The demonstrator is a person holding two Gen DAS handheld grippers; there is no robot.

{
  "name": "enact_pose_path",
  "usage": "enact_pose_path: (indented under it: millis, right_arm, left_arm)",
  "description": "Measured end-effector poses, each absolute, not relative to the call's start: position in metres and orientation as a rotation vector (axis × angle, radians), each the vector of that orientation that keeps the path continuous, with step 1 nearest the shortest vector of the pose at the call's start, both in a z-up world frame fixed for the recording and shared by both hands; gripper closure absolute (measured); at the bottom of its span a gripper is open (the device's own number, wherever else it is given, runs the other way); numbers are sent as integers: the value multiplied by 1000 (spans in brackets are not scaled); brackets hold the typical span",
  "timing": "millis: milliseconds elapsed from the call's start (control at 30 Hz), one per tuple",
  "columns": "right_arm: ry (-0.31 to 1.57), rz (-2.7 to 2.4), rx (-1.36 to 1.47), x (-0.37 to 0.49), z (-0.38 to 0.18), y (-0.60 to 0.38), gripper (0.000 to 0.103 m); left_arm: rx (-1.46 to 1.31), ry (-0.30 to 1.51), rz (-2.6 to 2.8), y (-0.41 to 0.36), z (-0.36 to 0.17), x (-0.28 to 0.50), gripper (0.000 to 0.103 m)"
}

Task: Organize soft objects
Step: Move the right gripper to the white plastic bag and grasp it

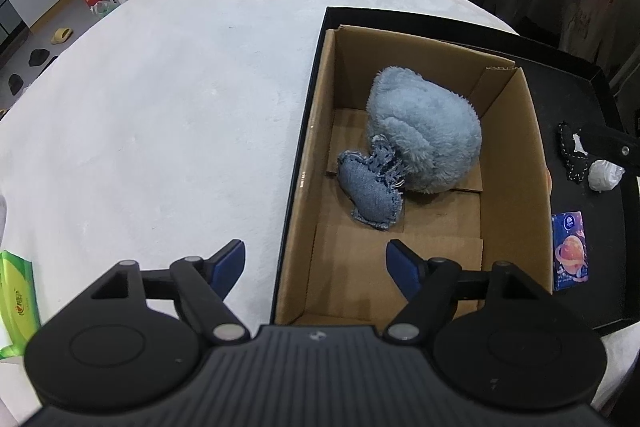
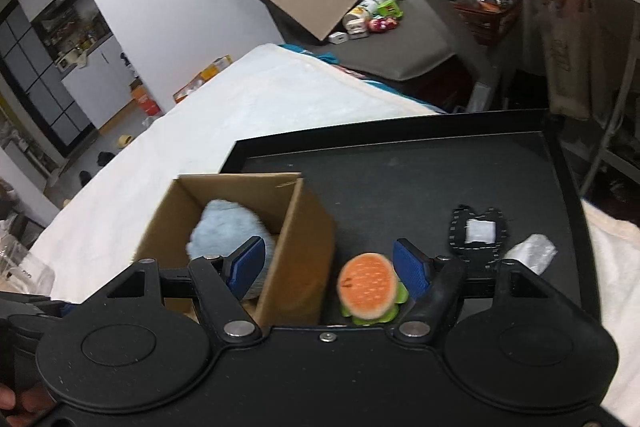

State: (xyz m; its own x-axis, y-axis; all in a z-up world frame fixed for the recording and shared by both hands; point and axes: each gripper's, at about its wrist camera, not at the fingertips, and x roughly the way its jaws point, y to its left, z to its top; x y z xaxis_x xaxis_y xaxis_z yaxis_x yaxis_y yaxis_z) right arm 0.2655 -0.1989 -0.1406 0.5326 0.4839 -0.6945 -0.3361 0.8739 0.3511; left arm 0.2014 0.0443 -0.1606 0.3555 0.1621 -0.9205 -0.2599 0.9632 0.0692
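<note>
**Both grippers hanging open over the tray, two plushies already in the box**

Left gripper (image 1: 316, 267) is sitting with its jaws spread wide and nothing between them, hovering over the near-left corner of the cardboard box (image 1: 532, 163). The box is standing inside a black tray (image 1: 600, 267), jammed right up against the tray's left rim, so there's basically no gap on that side. Inside it, the fluffy blue plush (image 1: 424, 135) is taking up the far half toward 12 o'clock, and the small denim plush (image 1: 370, 187) is leaning against it at about its 7 o'clock. The near half of the box floor is lying open.

Right gripper (image 2: 328, 267) is also holding its jaws apart, not pinching anything. The burger plush (image 2: 366, 285) is lying on the tray floor just inside the right pad, blurry, and I can't tell if it's touching the pad. The box's right wall is standing right beside it at 9 o'clock, so it's tight there.

Other stuff on the tray: a black dotted plush (image 2: 478, 231) at 1 o'clock from the burger, a white crumpled wad (image 2: 530, 253) next to that, and a blue tissue pack (image 1: 570, 251) close beside the box's right wall. The far part of the tray is lying bare. The white blanket (image 1: 180, 107) is spreading out left of the tray, with a green pack (image 1: 18, 303) at its near-left edge.
</note>
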Motion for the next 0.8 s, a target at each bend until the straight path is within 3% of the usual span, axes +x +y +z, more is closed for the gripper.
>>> enact_pose_path:
  millis: [433,567,800]
  right_arm:
    - [898,365,128,283,-166,-233,28]
    - [894,305,85,288,-173,-240,14]
    - [913,209,81,303,-194,-253,13]
  left_arm:
    - [-42,1210,289,28,-175,213,23]
    - [-26,1219,291,23,-178,216,23]
    - [4,1228,302,16,-183,222,19]
